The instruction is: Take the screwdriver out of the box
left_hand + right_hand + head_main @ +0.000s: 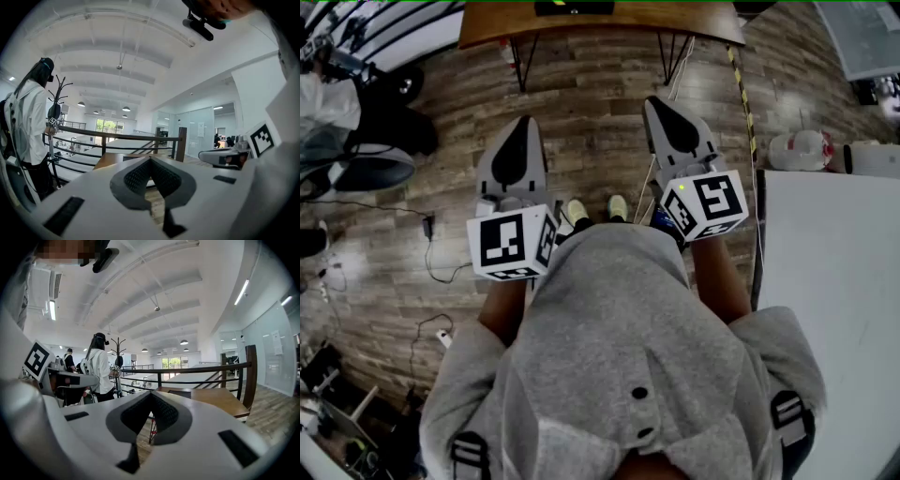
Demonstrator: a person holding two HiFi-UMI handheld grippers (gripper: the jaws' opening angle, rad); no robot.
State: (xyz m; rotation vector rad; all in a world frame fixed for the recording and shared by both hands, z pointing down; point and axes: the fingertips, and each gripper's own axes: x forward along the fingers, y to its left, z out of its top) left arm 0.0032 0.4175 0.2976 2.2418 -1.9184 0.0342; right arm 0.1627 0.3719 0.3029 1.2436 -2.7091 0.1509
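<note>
tools held: 2 | left hand-held gripper (522, 122) closed, empty | right hand-held gripper (661, 103) closed, empty | wooden table (675, 23): 1

I saw the left gripper (522, 127) and the right gripper (661, 105) side by side before the table (600, 23), over the floor (591, 103). A railing (117, 137) ran behind the table. A person (28, 122) stood off to its left. Another table (834, 281) lay to its right, nearer me.
</note>
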